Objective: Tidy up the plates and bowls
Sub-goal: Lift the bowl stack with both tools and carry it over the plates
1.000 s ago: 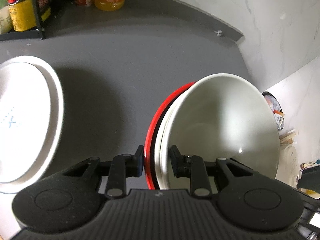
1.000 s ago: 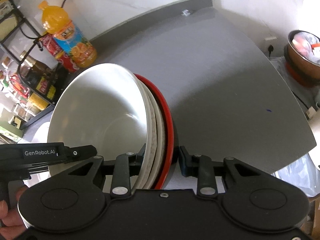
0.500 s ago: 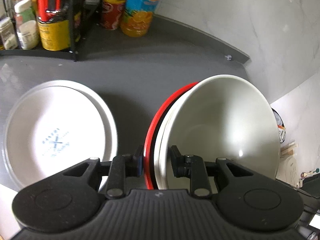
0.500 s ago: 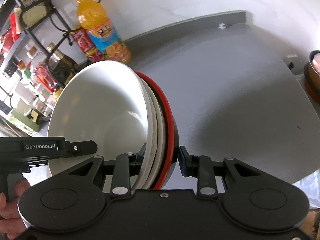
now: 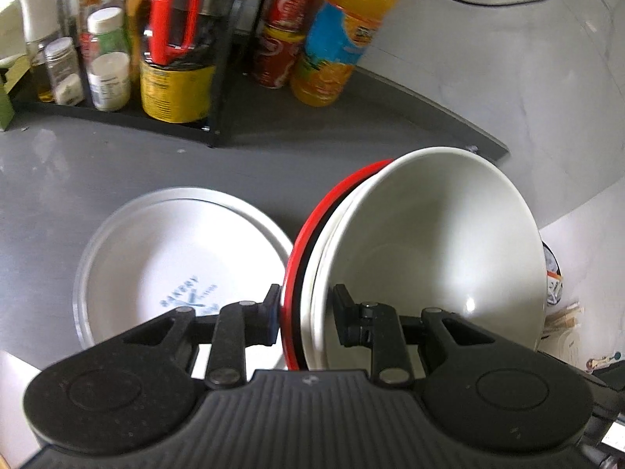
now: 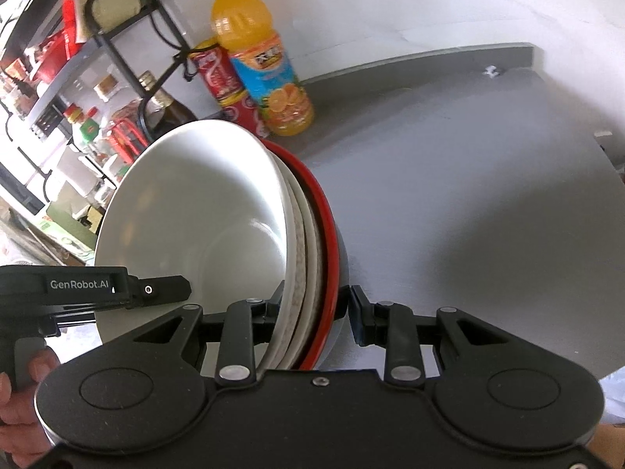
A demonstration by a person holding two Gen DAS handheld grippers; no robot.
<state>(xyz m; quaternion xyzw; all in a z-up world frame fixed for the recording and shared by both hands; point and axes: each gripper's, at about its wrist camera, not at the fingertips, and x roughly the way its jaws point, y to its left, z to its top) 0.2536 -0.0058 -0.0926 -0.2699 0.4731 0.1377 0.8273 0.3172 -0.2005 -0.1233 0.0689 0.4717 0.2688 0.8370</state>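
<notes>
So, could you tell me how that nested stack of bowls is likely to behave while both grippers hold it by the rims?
The stack of bowls looks glazed and glossy, so it may slip against the left gripper and right gripper. Several bowls together are probably heavy for rim grips. Being loosely nested inside the red bowl, they could shift or chip if tilted.

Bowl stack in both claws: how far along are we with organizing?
Done: the bowls are already nested, a white bowl innermost and a red-rimmed one outermost. In hand: the left claw and right claw each grip that stack by its rim, tilted on edge above the grey counter. Left: setting it down, perhaps by the white plates lying flat alongside.
</notes>
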